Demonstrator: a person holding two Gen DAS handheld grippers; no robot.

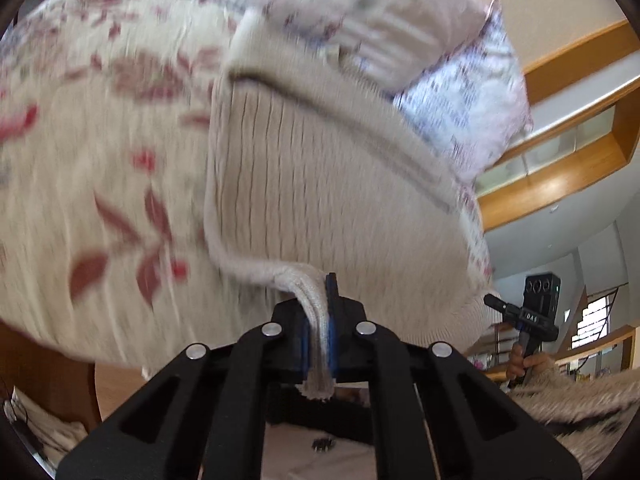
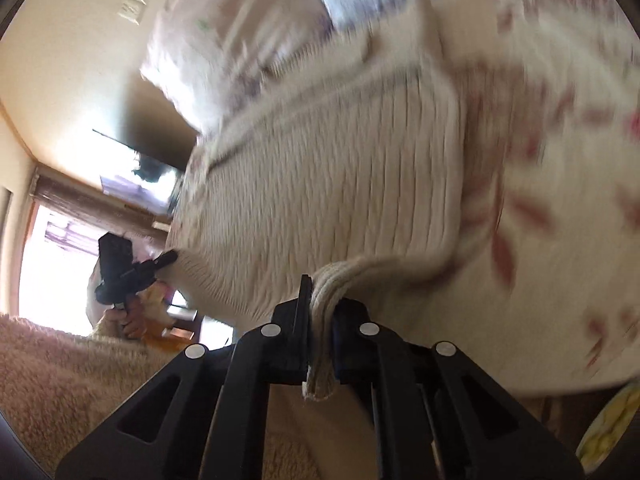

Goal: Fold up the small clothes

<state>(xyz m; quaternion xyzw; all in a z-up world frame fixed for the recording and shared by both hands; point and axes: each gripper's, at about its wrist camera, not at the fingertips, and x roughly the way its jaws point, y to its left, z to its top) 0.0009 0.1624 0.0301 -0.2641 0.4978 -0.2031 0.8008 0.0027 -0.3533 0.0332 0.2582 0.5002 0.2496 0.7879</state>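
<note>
Left gripper [image 1: 320, 320]: squeezed tight on one bunched edge of the cream knit top [image 1: 320, 168].
Right gripper [image 2: 320, 312]: squeezed tight on another bunched edge of the same top.
Where the top is: lifted up between both grippers, over the flowery bedspread [image 1: 100, 168]; the pictures are blurry.
Step now: probably laying the top out flat.
How to do it well: keep both hands level, pull the cloth gently smooth, lower it slowly, and only then let go.
</note>
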